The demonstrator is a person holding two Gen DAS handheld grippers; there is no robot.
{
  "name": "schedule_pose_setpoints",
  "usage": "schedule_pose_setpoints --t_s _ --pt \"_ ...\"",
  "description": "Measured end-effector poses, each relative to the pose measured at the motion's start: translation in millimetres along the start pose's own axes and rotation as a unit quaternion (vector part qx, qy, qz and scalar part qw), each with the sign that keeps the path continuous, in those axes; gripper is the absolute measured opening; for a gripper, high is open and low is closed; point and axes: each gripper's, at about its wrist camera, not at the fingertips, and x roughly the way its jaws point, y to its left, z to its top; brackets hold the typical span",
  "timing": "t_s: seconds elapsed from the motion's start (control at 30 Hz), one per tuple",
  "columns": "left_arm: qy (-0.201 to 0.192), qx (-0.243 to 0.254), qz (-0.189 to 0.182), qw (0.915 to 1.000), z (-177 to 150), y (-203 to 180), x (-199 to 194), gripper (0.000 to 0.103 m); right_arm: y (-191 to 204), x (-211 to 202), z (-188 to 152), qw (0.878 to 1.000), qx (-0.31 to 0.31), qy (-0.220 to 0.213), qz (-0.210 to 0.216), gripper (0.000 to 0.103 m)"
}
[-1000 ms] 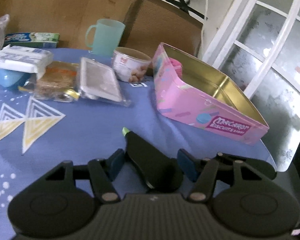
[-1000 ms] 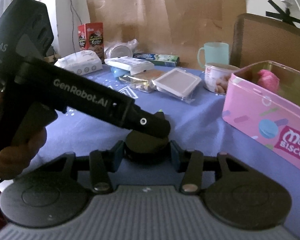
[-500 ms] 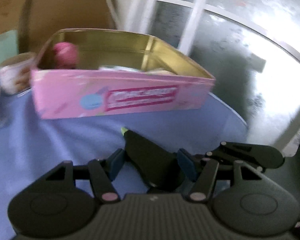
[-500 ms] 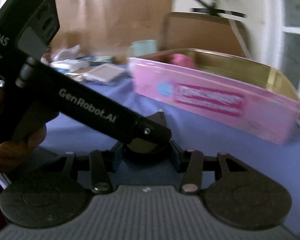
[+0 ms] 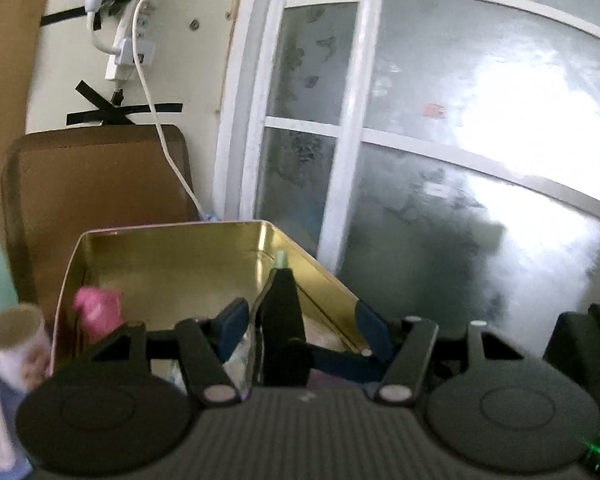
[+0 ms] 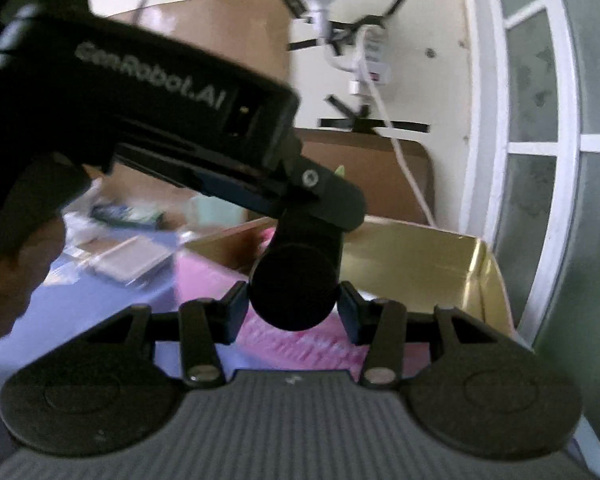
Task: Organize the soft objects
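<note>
Just ahead of both grippers: tin [image 5: 172,264], open, pink toy [image 5: 98,312] inside. Black object [image 6: 296,292] clamped in right gripper [image 6: 294,312]; left gripper [image 5: 300,330] jaws just opening, slack around it. Risk: early release, object missing tin.

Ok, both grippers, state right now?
Left gripper: open, jaws just been opening, tube loose between them.
Right gripper: shut on the tube.

A home room: cloth-covered table [image 6: 100,280], chair [image 5: 100,184], frosted window [image 5: 439,140], taped wall charger [image 5: 130,54].
</note>
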Motion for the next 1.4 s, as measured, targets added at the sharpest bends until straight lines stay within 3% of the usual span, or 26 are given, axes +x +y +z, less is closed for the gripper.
schedule_pose_setpoints --t_s 0.1,0.23,0.37,0.5,0.67,0.8,0.9,1.0,1.07,1.17,1.3,1.4 --pt "0.020 -0.020 0.036 0.9990 8.5 12.5 37.1 0.078 -14.4 33.4 8.1 0.999 0.023 0.013 -0.040 0.051" --pt "0.032 -0.049 0.086 0.9946 6.6 28.9 54.1 0.078 -32.7 61.8 5.7 0.994 0.052 0.028 -0.097 0.059" --pt "0.016 -0.056 0.084 0.9948 -6.8 29.1 27.9 0.079 -43.1 56.7 -6.5 0.990 0.095 0.033 -0.098 0.059" --pt "-0.004 -0.039 0.084 0.9957 -31.8 36.3 -15.5 0.082 -33.5 26.9 -13.3 0.990 0.114 0.001 -0.085 0.059" --pt "-0.006 -0.059 0.132 0.9895 -68.7 68.5 -80.4 0.082 2.2 10.5 -3.9 0.993 0.106 -0.033 -0.035 0.059" --pt "-0.017 -0.131 0.216 0.9674 -103.4 114.7 -137.7 0.082 49.1 15.1 14.5 0.995 0.076 -0.034 0.056 0.059" --pt "-0.031 -0.172 0.291 0.9405 -126.9 143.2 -173.9 0.082 89.0 24.2 24.3 0.989 0.054 -0.010 0.137 0.059" --pt "-0.044 -0.199 0.335 0.9199 -144.7 162.4 -196.1 0.082 129.0 48.8 25.7 0.979 0.037 0.041 0.195 0.074" --pt "-0.057 -0.237 0.327 0.9131 -151.9 173.6 -205.9 0.082 150.7 67.7 23.6 0.976 0.023 0.066 0.206 0.088" --pt "-0.070 -0.255 0.311 0.9129 -153.9 180.1 -210.2 0.082 170.3 104.0 24.0 0.973 0.037 0.110 0.199 0.094" --pt "-0.079 -0.254 0.295 0.9176 -155.1 179.5 -210.8 0.084 173.6 145.3 27.0 0.965 0.101 0.160 0.182 0.098" --pt "-0.088 -0.251 0.292 0.9187 -156.4 178.4 -210.8 0.087 177.2 161.6 17.4 0.964 0.095 0.188 0.164 0.098"
